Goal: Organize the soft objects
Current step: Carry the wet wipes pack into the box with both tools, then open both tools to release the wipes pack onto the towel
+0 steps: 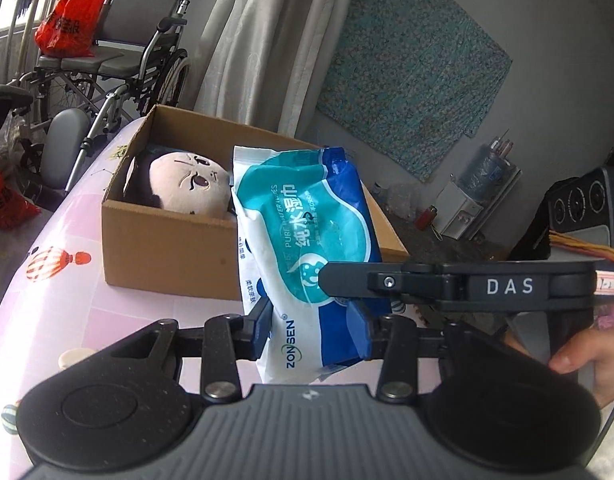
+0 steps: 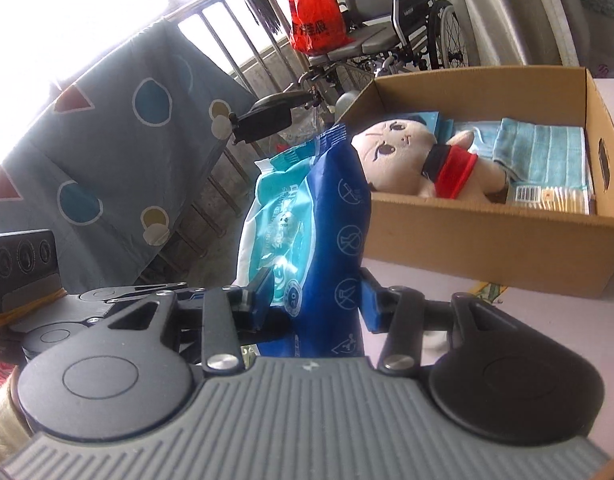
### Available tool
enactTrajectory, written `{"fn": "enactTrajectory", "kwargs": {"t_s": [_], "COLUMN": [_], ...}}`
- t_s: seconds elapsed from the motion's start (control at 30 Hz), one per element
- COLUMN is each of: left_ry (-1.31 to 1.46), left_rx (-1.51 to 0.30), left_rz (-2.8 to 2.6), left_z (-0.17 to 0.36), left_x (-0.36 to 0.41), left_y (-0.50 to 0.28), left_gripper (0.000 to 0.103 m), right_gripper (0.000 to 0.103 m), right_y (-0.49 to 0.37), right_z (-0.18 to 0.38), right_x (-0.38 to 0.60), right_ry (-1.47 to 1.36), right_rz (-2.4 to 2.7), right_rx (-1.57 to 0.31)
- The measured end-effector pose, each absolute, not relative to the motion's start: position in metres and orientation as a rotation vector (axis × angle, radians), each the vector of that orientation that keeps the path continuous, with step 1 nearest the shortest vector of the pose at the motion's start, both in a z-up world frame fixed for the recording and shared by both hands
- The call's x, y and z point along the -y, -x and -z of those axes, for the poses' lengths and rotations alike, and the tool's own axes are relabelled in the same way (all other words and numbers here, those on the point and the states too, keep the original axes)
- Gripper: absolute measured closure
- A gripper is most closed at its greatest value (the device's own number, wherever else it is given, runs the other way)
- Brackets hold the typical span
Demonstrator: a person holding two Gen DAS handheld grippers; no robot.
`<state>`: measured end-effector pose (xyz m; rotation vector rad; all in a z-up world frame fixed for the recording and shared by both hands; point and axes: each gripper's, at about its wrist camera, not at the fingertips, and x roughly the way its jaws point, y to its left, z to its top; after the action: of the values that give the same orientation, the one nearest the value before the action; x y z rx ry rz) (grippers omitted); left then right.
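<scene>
I have both the left gripper (image 1: pixel 315 330) and right gripper (image 2: pixel 317 300) clamped on the wipes pack (image 1: pixel 303 240), long axis pointing toward the box (image 1: pixel 163 248) at eleven o'clock.

Background's pretty cluttered: a wheelchair (image 1: pixel 119 40) parked by the window with a red plastic bag (image 1: pixel 73 16) on its seat, pale curtains (image 1: pixel 275 40) and a teal patterned cloth (image 1: pixel 415 68) on the wall. There's also a grey sheet with circles and triangles (image 2: pixel 119 152) hung over a railing (image 2: pixel 227 40).
</scene>
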<state>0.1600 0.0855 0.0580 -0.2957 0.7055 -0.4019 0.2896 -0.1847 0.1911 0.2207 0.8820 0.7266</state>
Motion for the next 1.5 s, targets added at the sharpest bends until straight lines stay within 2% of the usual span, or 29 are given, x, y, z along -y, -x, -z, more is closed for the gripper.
{"fn": "enactTrajectory", "kwargs": {"t_s": [0.17, 0.23, 0.4, 0.63, 0.7, 0.77, 0.83, 0.87, 1.0, 1.07, 1.17, 1.3, 1.37, 1.5], "left_ry": [0.301, 0.338, 0.375, 0.453, 0.498, 0.523, 0.561, 0.565, 0.483, 0.452, 0.314, 0.107, 0.111, 0.248], "left_rx": [-0.628, -0.626, -0.651, -0.737, -0.773, -0.797, -0.812, -0.825, -0.868, -0.876, -0.849, -0.877, -0.919, -0.996], "left_rz": [0.376, 0.362, 0.334, 0.212, 0.207, 0.204, 0.23, 0.245, 0.257, 0.272, 0.277, 0.324, 0.33, 0.317], "left_z": [-0.079, -0.077, -0.06, -0.02, -0.009, 0.0, 0.009, 0.011, 0.001, -0.008, -0.026, -0.027, -0.016, 0.006], "left_x": [-0.068, -0.062, -0.041, -0.008, -0.003, 0.002, 0.001, -0.001, -0.018, -0.031, -0.04, -0.027, -0.023, -0.03], "left_y": [-0.224, -0.262, -0.346, -0.421, -0.435, -0.443, -0.452, -0.453, -0.453, -0.452, -0.452, -0.484, -0.508, -0.54], "left_gripper": [0.061, 0.061, 0.061, 0.06, 0.055, 0.054, 0.05, 0.044, 0.04, 0.041, 0.043, 0.052, 0.053, 0.054], "right_gripper": [0.059, 0.059, 0.059, 0.057, 0.057, 0.056, 0.056, 0.056, 0.053, 0.045, 0.043, 0.039, 0.033, 0.033], "right_y": [-0.369, -0.408, -0.505, -0.594, -0.614, -0.632, -0.642, -0.648, -0.659, -0.657, -0.644, -0.617, -0.602, -0.583], "right_z": [-0.223, -0.222, -0.192, -0.142, -0.133, -0.124, -0.116, -0.112, -0.107, -0.108, -0.111, -0.101, -0.087, -0.059], "right_x": [0.194, 0.199, 0.216, 0.214, 0.21, 0.204, 0.199, 0.199, 0.21, 0.217, 0.232, 0.242, 0.245, 0.263], "right_ry": [-0.142, -0.163, -0.235, -0.127, -0.09, -0.044, -0.013, -0.01, -0.091, -0.126, -0.186, -0.283, -0.349, -0.594], "right_rz": [-0.698, -0.672, -0.565, -0.483, -0.476, -0.487, -0.466, -0.45, -0.372, -0.356, -0.31, -0.29, -0.258, -0.167], "right_rx": [-0.802, -0.827, -0.931, -1.038, -1.048, -1.065, -1.075, -1.072, -1.087, -1.085, -1.129, -1.268, -1.325, -1.278]}}
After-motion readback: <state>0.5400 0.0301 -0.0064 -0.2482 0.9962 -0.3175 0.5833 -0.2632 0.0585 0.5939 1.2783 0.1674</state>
